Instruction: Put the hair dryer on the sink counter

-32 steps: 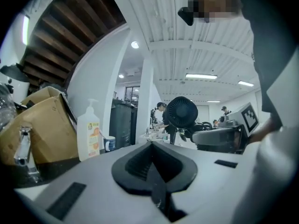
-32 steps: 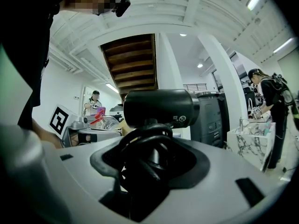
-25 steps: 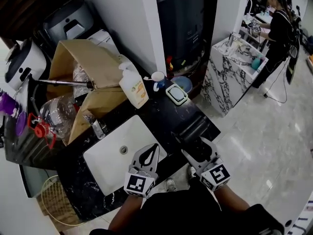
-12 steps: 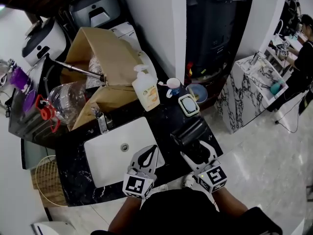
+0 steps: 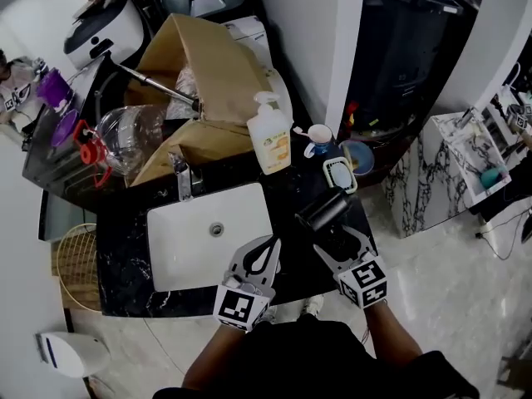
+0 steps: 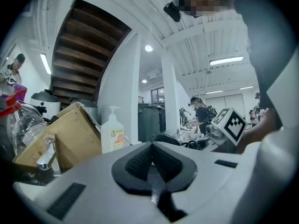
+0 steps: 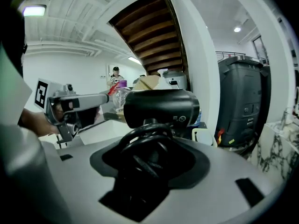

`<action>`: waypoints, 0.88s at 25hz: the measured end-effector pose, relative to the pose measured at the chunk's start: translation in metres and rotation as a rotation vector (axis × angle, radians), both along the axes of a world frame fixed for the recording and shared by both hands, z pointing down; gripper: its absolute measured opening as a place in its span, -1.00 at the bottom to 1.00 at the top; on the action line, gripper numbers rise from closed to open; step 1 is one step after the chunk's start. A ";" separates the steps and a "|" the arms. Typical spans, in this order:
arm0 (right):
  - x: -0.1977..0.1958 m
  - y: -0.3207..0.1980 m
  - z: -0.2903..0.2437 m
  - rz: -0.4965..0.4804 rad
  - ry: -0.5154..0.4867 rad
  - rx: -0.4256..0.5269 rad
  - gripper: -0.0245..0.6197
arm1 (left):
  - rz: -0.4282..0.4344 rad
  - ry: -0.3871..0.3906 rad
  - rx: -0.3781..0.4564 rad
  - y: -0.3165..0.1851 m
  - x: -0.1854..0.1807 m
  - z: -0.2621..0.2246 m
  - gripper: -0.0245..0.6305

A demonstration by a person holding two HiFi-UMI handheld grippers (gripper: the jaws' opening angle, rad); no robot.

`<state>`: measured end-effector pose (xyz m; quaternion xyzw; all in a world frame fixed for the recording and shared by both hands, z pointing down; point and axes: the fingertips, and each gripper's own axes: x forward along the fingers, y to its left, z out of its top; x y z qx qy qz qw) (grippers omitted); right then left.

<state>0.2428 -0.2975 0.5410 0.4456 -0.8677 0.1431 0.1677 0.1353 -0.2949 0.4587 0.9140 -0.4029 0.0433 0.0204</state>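
Note:
My right gripper [image 5: 339,241] [image 7: 149,158] is shut on the black hair dryer [image 5: 324,209] [image 7: 161,107], gripping its handle and coiled cord. The dryer's barrel lies crosswise over the black sink counter [image 5: 125,260], just right of the white sink basin [image 5: 179,248]. Whether it touches the counter I cannot tell. My left gripper [image 5: 268,252] [image 6: 150,164] hovers over the basin's front right corner, shut with nothing between its jaws.
A soap dispenser [image 5: 270,135] [image 6: 112,134], a cup [image 5: 318,135], a soap dish [image 5: 338,174] and a blue bowl [image 5: 360,156] stand behind the dryer. A faucet [image 5: 183,177], a cardboard box [image 5: 208,65] and a plastic jug [image 5: 125,135] crowd the back left.
The head view has swung, so the counter sits more squarely in view. The dryer has edged nearer the soap dish, still held in my right gripper. My left gripper stays shut.

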 end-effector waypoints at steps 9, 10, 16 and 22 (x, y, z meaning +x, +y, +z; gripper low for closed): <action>-0.021 -0.028 0.036 -0.077 0.097 -0.109 -0.13 | -0.058 -0.006 -0.056 0.009 -0.019 0.016 -0.94; -0.024 -0.031 0.041 -0.085 0.112 -0.120 -0.13 | -0.068 0.002 -0.062 0.008 -0.025 0.018 -0.94; -0.034 -0.050 0.063 -0.052 0.175 -0.201 -0.13 | -0.151 0.082 -0.078 -0.005 -0.065 0.013 -0.94; -0.044 -0.070 0.083 -0.015 0.217 -0.259 -0.13 | -0.158 0.090 -0.067 -0.012 -0.080 0.009 -0.94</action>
